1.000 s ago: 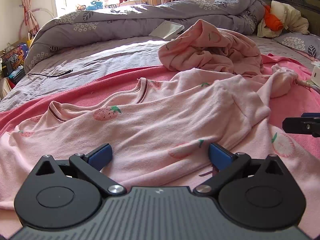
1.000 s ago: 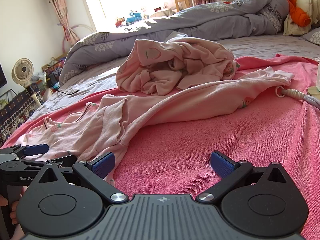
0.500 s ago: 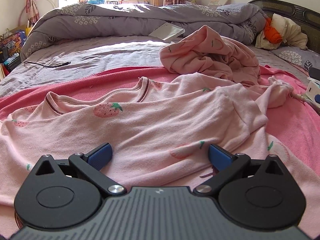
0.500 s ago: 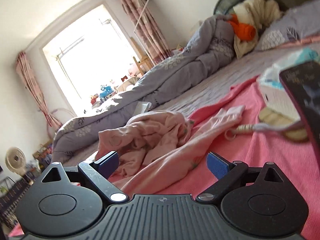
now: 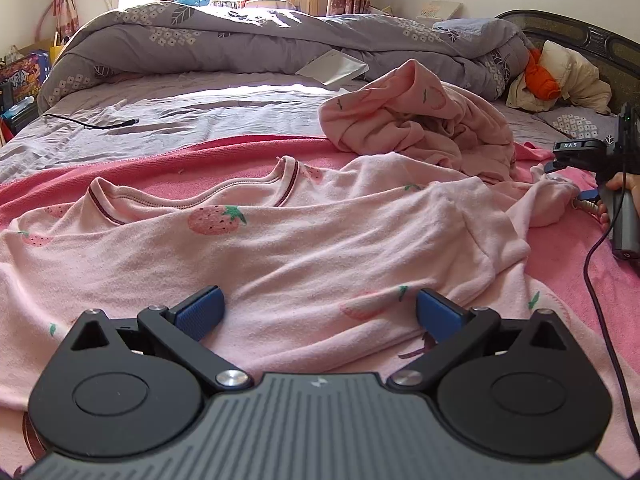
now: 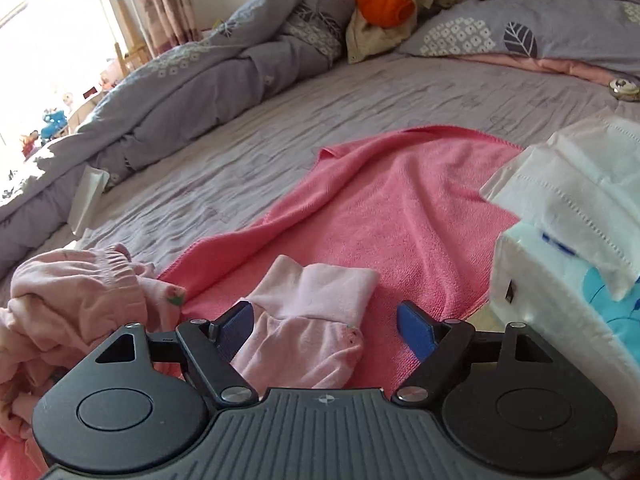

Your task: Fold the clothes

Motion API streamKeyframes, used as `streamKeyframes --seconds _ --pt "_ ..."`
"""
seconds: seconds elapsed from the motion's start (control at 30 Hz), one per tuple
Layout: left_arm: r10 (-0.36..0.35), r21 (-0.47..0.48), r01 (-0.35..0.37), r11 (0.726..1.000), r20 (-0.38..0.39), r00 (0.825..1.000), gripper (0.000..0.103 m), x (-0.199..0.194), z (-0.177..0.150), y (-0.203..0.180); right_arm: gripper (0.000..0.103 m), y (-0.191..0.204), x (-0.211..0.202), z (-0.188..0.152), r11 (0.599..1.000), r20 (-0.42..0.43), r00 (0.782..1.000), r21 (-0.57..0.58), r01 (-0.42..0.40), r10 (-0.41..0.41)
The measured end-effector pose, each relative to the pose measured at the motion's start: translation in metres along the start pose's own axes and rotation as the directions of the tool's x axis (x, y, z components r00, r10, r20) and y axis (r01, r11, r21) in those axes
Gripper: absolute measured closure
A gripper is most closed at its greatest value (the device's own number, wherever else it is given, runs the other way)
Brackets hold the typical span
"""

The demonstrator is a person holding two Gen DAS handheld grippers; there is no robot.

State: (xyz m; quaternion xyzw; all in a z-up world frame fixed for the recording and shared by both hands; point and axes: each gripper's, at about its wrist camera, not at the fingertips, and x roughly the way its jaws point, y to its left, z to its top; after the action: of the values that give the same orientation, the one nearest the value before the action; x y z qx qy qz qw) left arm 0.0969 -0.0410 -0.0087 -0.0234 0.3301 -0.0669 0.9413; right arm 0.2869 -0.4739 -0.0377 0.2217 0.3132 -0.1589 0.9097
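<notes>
A pink strawberry-print top (image 5: pixel 280 248) lies spread on a pink towel (image 5: pixel 160 172) on the bed, neckline to the left. My left gripper (image 5: pixel 318 312) hovers open just over its lower body, nothing between the pads. The top's long sleeve runs right; its pale cuff (image 6: pixel 320 292) lies between the fingers of my right gripper (image 6: pixel 326 326), whose jaws are closing but stand apart from the cloth on the right side. In the left wrist view the right gripper (image 5: pixel 576 180) shows at the far right edge by the sleeve end (image 5: pixel 556 200). A crumpled pink garment (image 5: pixel 420 124) lies behind.
A tissue pack (image 6: pixel 568 240) sits close on the right of the cuff. A grey quilt (image 5: pixel 240 36) is heaped along the far side, with a pillow (image 6: pixel 520 36) and orange and cream clothes (image 5: pixel 556 76) at the headboard. A black cable (image 5: pixel 88 124) lies on the sheet.
My right gripper has swung right along the sleeve to its cuff and its jaws have narrowed. The left gripper has barely shifted over the top.
</notes>
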Motion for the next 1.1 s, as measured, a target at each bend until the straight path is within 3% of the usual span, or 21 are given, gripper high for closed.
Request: streamKeyframes --seconds 0.07,0.13,0.23,0.3,0.47,0.63,0.73,0.83,0.97,1.0,1.07,1.1 --pt "-0.003 -0.003 0.003 1.0 0.001 1.0 0.0 0.0 0.0 0.0 0.021 0.008 0.004 -0.005 0.998 0.01 1.0 -0.06 -0.007 0.007" --pt "-0.004 -0.007 0.005 1.0 0.003 1.0 0.0 0.0 0.001 0.0 0.052 0.014 0.003 -0.006 0.994 -0.004 1.0 -0.103 -0.024 0.023" --pt "-0.009 -0.011 0.009 1.0 0.004 1.0 0.0 -0.001 0.001 0.001 0.083 0.011 -0.002 -0.003 0.992 -0.037 0.994 -0.067 -0.107 0.105" --pt "-0.012 -0.015 0.012 1.0 0.005 1.0 0.0 -0.001 0.001 0.002 0.086 0.005 -0.009 0.003 0.989 -0.042 0.988 -0.013 -0.149 0.149" --pt "-0.028 -0.033 0.029 0.999 0.012 1.0 0.0 -0.001 0.002 0.005 0.087 0.01 -0.065 0.022 0.968 0.069 0.966 -0.007 -0.25 0.25" --pt "-0.072 -0.105 0.076 0.992 0.042 0.996 0.001 -0.009 0.003 0.018 0.087 0.063 -0.15 0.032 0.914 0.105 0.914 -0.16 -0.373 0.392" --pt "-0.049 -0.194 0.063 0.979 0.08 0.996 0.001 -0.031 0.003 0.038 0.087 0.123 -0.205 0.024 0.83 0.054 0.852 -0.264 -0.491 0.521" --pt "0.1 -0.245 -0.07 0.967 0.114 0.988 0.001 -0.077 -0.011 0.069 0.087 0.188 -0.252 -0.006 0.717 -0.006 0.784 -0.401 -0.57 0.62" --pt "0.255 -0.296 -0.206 0.933 0.135 0.958 0.001 -0.126 -0.053 0.115 0.086 0.267 -0.278 -0.072 0.545 -0.153 0.694 -0.51 -0.666 0.704" --pt "0.256 -0.365 -0.197 0.91 0.121 0.959 0.001 -0.13 -0.062 0.132 0.082 0.282 -0.274 -0.092 0.503 -0.21 0.667 -0.508 -0.699 0.715" --pt "0.176 -0.5 -0.082 0.862 0.144 0.974 0.001 -0.132 -0.073 0.164 0.07 0.311 -0.264 -0.131 0.43 -0.326 0.616 -0.489 -0.759 0.717" --pt "0.152 -0.537 -0.033 0.843 0.179 0.972 0.001 -0.134 -0.076 0.173 0.058 0.319 -0.26 -0.146 0.423 -0.372 0.612 -0.475 -0.772 0.698"
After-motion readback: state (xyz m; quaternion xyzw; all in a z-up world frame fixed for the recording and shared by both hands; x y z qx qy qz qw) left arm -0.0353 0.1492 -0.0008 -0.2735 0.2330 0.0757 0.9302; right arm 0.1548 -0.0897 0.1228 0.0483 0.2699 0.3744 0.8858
